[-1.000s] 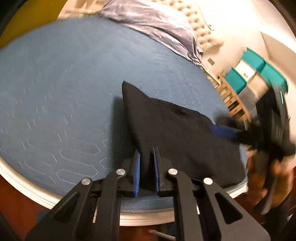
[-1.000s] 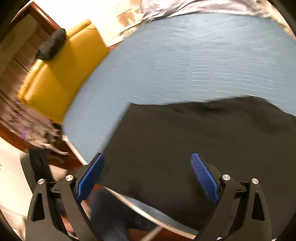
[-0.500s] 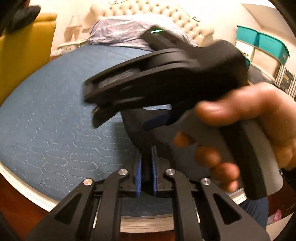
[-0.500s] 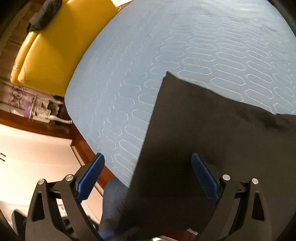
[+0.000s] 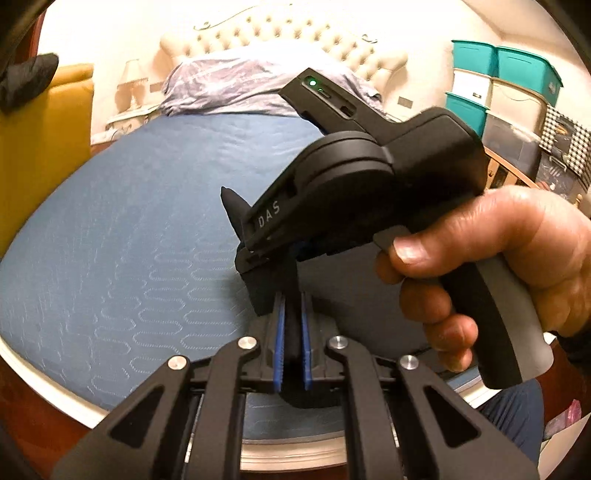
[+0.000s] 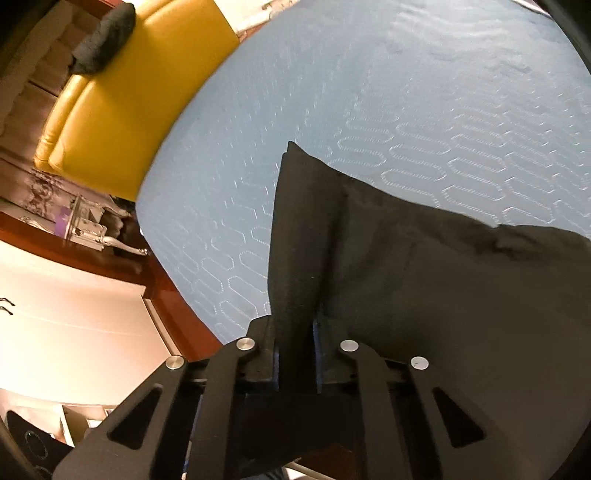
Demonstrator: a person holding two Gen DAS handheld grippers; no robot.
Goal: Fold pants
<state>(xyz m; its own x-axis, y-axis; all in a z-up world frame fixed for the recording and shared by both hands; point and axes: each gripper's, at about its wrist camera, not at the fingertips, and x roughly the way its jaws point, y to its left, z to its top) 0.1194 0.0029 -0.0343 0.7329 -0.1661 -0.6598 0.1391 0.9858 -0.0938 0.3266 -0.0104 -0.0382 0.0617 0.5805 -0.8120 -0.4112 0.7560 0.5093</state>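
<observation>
Surface: blue quilted mattress on a bed with a pale edge, seen from its foot; stitched oval pattern across the cover.
Left gripper: nearest the lens in the left wrist view, blue pads closed tight on a dark fold of cloth; same clamp as half a second ago and a second ago.
Right gripper: jaws now clenched on a raised ridge of the black pants. Half a second ago the same jaws stood wide apart over the cloth, nothing between them.
Pants, position: black fabric lies on the mattress ahead and to the right of the right gripper, one corner pointing away from it; the pinched ridge runs straight forward from the jaws. Cloth now gathered and lifted at the jaws, where earlier it lay flat.
Right hand: wrapped round the right gripper's handle, crossing just above and ahead of the left gripper; sharply seen now, blurred half a second ago.
Left of grippers: yellow armchair beside the bed, a dark item on its top.
Far end: crumpled lilac bedding against a tufted cream headboard.
Far right: teal-lidded storage bins, stacked.
</observation>
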